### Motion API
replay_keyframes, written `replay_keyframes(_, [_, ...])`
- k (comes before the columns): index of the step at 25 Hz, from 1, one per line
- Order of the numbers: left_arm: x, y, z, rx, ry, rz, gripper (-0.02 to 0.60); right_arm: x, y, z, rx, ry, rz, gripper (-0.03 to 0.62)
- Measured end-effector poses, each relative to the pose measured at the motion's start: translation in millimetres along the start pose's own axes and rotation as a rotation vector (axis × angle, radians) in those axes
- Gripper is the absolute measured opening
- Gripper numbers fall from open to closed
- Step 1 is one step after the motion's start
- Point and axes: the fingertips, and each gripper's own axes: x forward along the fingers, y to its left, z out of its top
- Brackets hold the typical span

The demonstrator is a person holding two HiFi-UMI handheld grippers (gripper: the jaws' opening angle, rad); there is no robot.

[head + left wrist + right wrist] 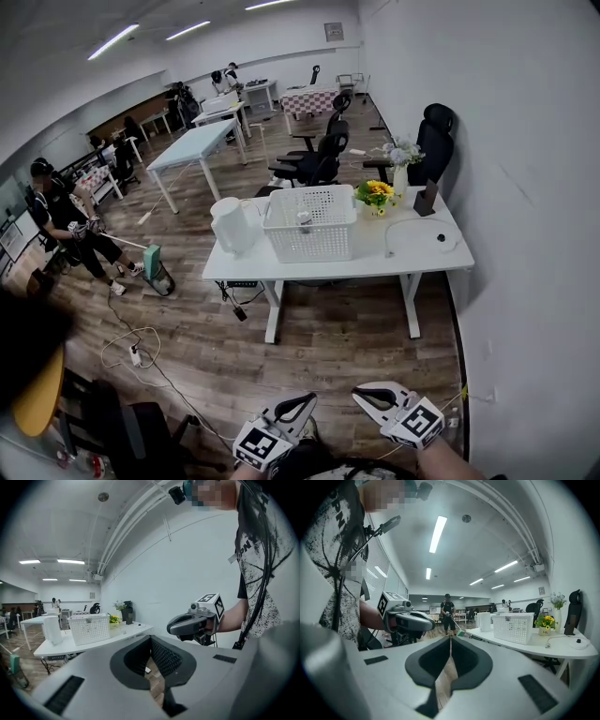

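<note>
Both grippers are held low over the wood floor, a few steps short of a white desk (375,260). My left gripper (309,400) (151,638) is shut with nothing between its jaws. My right gripper (359,395) (450,638) is likewise shut and empty. Each shows in the other's view: the right gripper (187,623) beside the person's arm, the left gripper (415,619) in front of the person's shirt. On the desk stand a white mesh basket (309,223), a white jug (231,225) and a pot of yellow flowers (377,195).
A vase of pale flowers (402,155) and black office chairs (319,159) stand behind the desk. A white wall (525,234) runs along the right. A person with a mop (66,225) works at the left. A cable and power strip (133,353) lie on the floor.
</note>
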Motion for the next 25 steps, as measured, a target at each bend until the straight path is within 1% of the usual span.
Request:
replay_keyframes(4, [9.7,22.1,-2.2,-0.001,0.009,-0.007,0.011,21.2,-18.7,4.9,0.001,0.004,-0.01,0.023])
replay_keyframes(7, [20.8,46.8,-5.4,0.003,0.016,-0.016,0.011,41.5,-38.1,1.9,0.009,0.002,-0.016,0.023])
replay_keyframes(11, [31.5,88.7,-7.3,-0.008,0.014,-0.03,0.011,73.3,-60.8,7.3,0.009,0.014,-0.024,0.023])
replay_keyframes(15, [40.6,135.1,-2.4,0.004,0.016,-0.043,0.011,107.1,-83.6,18.0,0.002,0.028,-0.041,0.023])
replay_keyframes(19, [48.3,175.9,1.2,0.007,0.006,-0.07,0.011,142.4,-104.2,28.6,0.026,0.012,-0.07,0.023])
replay_keyframes(22, [50.9,206.3,-0.8,0.005,0.006,-0.082,0.011,171.8,-115.5,37.3,-0.018,0.017,-0.088,0.023])
replay_keyframes(25, [51.8,232.0,-1.9,0.016,0.01,-0.094,0.011,195.6,-125.8,38.7,-0.02,0.026,-0.104,0.023])
